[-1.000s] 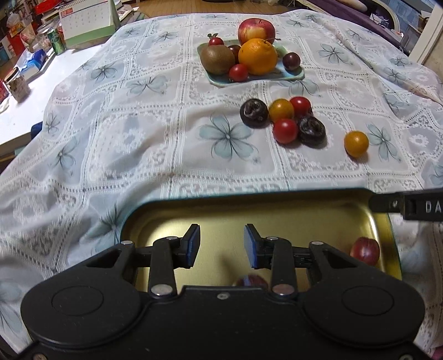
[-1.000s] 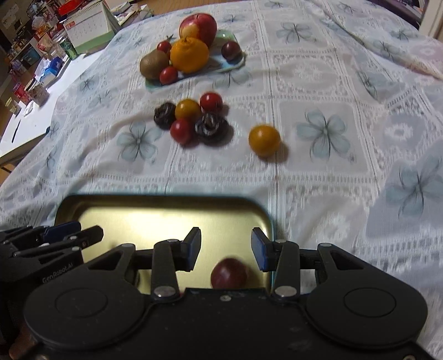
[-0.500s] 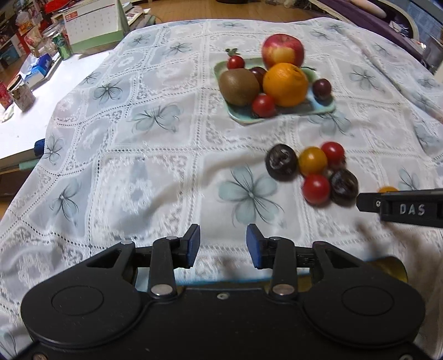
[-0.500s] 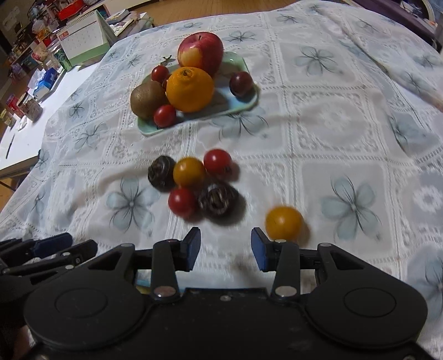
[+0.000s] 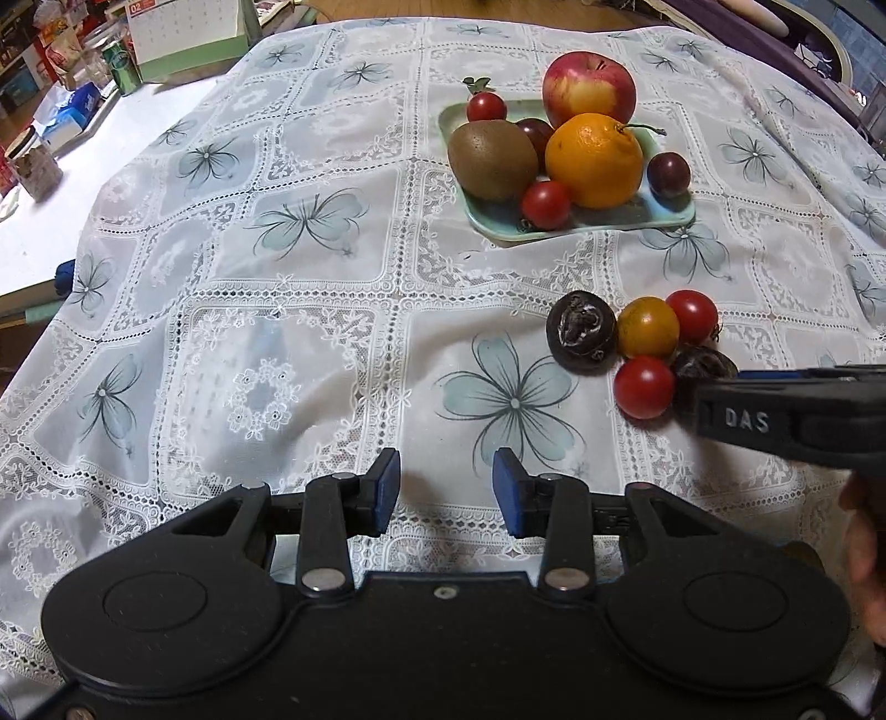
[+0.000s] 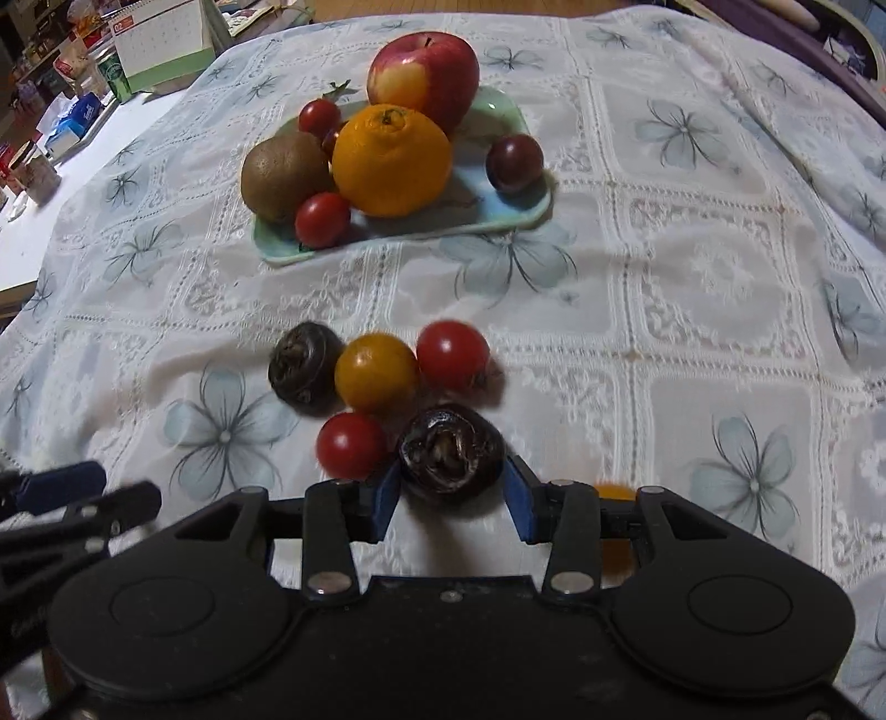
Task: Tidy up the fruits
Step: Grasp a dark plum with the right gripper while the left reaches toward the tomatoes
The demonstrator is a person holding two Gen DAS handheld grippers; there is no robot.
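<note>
Dark wrinkled fruit (image 6: 451, 455): on the tablecloth (image 6: 692, 310), nearest of the loose cluster, between the right tongs.
Right gripper (image 6: 451, 490): tilted steeply down, jaws opening, pads flanking the fruit, contact unclear.
Left gripper (image 5: 446, 487): angled down over bare cloth, spread, empty.
Plate (image 6: 515, 213): beyond, fruit-laden.

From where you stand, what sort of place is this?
Most likely a lived-in home, at a table. A lace tablecloth with a flower print covers it, a plate holds fruit, and a desk calendar stands among cluttered boxes and jars at the far left edge.
</note>
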